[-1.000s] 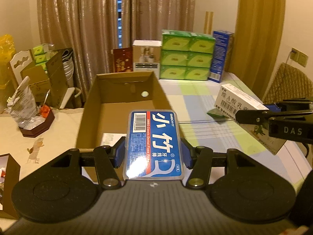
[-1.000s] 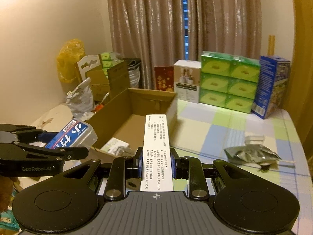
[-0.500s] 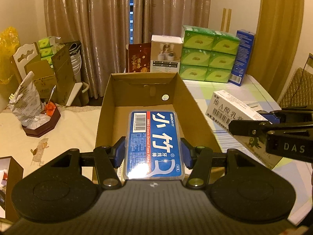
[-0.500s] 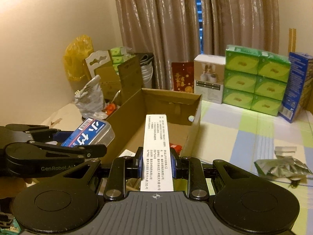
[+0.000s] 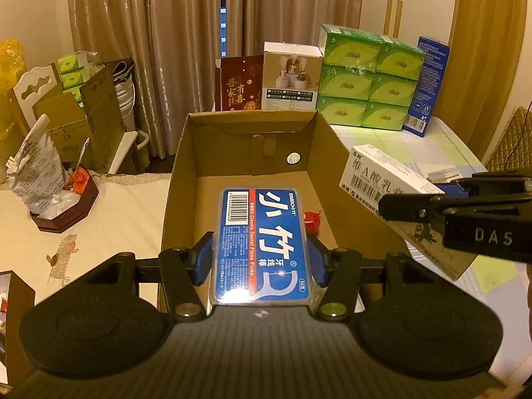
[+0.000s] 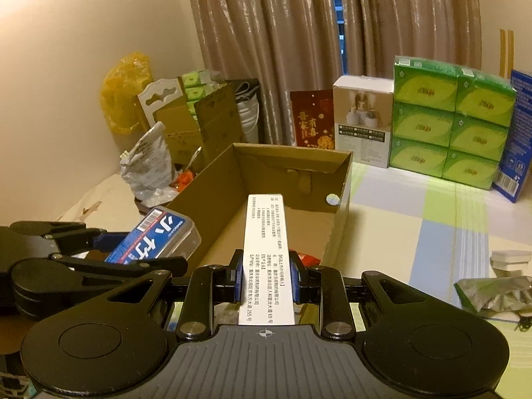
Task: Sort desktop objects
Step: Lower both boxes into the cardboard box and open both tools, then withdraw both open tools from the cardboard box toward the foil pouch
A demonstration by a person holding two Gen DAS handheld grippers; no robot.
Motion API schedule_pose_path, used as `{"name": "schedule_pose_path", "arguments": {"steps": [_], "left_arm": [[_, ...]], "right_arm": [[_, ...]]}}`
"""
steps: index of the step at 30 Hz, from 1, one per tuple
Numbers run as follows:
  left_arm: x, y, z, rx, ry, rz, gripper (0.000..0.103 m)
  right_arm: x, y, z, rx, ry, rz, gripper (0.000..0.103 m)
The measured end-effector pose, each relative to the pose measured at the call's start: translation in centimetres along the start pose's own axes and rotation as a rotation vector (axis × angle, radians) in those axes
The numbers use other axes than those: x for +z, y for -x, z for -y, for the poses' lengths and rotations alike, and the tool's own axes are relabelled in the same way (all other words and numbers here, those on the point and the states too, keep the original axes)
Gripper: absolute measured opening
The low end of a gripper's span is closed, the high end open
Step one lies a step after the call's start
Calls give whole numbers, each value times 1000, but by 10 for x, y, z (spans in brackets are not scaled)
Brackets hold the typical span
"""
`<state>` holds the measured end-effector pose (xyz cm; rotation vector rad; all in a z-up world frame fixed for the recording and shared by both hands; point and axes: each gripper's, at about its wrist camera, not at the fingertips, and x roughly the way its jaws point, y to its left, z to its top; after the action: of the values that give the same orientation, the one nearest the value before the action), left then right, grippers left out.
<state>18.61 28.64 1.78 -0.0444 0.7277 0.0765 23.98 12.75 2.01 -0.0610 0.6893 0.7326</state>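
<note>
Left wrist view: the floss pick case (image 5: 262,246) sits clamped flat between the left gripper (image 5: 261,259) pads, label up, held above the near end of the open cardboard box (image 5: 176,173). The right gripper (image 6: 266,276) grips a long white medicine carton (image 6: 266,252) by its narrow sides, also poised over the box's near end (both claws loaded, neither resting on anything). A small red packet (image 5: 312,221) already lies on the box floor. The step in hand looks like depositing both items; next, each should be lowered inside the walls and released, away from the packet. A crumpled foil pouch (image 6: 492,294) waits on the checked tablecloth (image 6: 432,206).
</note>
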Motion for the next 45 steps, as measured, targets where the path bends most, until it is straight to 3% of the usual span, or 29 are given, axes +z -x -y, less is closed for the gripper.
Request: {"name": "schedule_pose_path", "arguments": {"steps": [11,20,24,28,41,45], "left_arm": [[5,-22,-14,23,37,5,56],[0,-13,-26,31,69,15,56],[-5,-6,-27,36,71,15,56],[-9,2,-23,30,81,20,59],[-13,43,19,-6,83,61,68],[-15,57,37,-26,74,79,74]], "right_arm": [[7,-22,4,5,-32,-16,23],[15,-37,6,60,-99,3,24],[21,-32,11,64,-122,31,35],[18,-18,19,39,-128,39,40],[-17,52,53,-46,-150,39,63],[-33,75,60,-73,-144,43,75]]}}
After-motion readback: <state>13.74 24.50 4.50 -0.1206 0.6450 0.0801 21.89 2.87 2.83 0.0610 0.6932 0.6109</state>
